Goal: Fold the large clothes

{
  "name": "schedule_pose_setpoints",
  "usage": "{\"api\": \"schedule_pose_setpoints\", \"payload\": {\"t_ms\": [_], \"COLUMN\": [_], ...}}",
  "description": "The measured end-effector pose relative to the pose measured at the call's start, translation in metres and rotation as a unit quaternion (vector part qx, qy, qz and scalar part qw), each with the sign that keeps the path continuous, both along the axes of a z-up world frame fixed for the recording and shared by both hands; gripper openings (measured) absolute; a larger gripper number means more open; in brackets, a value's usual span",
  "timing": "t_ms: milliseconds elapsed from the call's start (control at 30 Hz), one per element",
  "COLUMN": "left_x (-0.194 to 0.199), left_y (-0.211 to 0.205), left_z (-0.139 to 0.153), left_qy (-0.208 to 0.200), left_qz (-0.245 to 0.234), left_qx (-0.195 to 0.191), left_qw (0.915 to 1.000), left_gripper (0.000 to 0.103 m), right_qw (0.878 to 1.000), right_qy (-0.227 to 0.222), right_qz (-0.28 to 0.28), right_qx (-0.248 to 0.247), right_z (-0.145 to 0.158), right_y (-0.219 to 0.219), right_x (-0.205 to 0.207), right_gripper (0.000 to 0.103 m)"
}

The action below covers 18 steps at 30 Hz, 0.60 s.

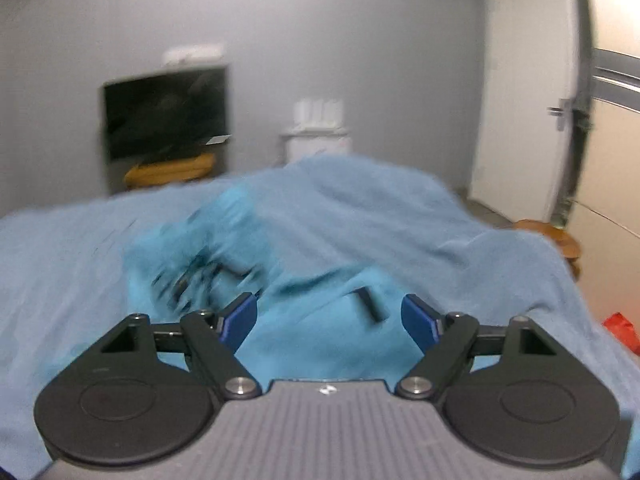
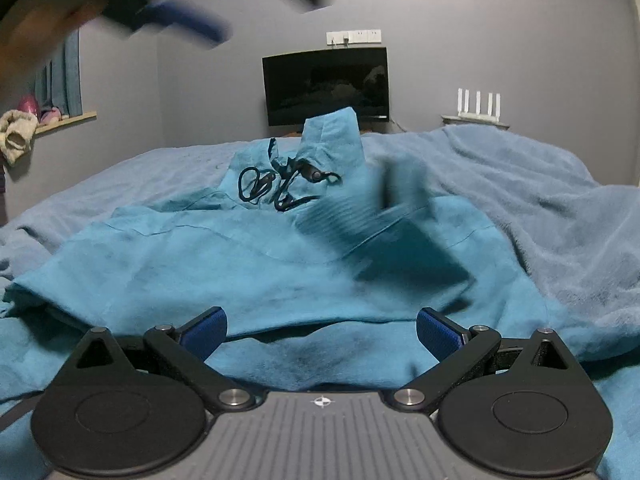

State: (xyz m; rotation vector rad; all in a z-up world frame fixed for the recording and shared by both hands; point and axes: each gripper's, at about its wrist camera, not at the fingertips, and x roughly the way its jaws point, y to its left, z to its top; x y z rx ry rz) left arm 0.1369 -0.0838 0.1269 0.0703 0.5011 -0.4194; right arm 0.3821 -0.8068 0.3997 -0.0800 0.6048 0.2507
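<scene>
The big teal hoodie (image 2: 240,264) lies spread on the bed (image 2: 520,184), and it looks like a fold is part way done, with one part, maybe a sleeve (image 2: 384,216), laid in over the middle of the body; that part is blurry, so it is hard to be sure. In the right wrist view the hood (image 2: 332,136) stands up at 12 o'clock, and its black cords (image 2: 276,188) lie in a tangle just below it. The cloth is soft and a bit rumpled, with a thick fold along the near edge. The left claw (image 1: 330,314) is wide, with nothing between its blue pads, and it hangs over the hoodie. The right claw (image 2: 322,328) is wide too, low at the near hem, and no cloth is pinched in it. I think the next move is to pick a new spot, maybe the near hem or the other side at 9 o'clock, and close both claws on it so the cloth lifts evenly. Around the hoodie is a paler blue blanket (image 1: 360,208) bunched up at 2 o'clock. Far back at 12 o'clock stand a dark screen (image 2: 326,86) and a white router (image 2: 478,106) by the grey wall.
</scene>
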Motion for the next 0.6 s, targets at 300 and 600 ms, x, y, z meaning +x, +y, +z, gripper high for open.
{"api": "schedule_pose_setpoints", "payload": {"t_ms": [300,600], "left_x": [-0.017,-0.003], "left_y": [0.164,0.188], "left_z": [-0.110,-0.168], "left_qy": [0.083,0.136], "left_qz": [0.214,0.236], "left_qx": [0.052,0.099], "left_qw": [0.9720,0.9571], "left_gripper": [0.079,0.079], "right_qw": [0.998,0.999], "right_qy": [0.028,-0.015], "right_qz": [-0.057,-0.046], "right_qx": [0.029,0.005], "right_z": [-0.007,-0.013], "right_y": [-0.017,-0.011], "right_x": [0.015,0.014], "right_gripper": [0.101,0.099]}}
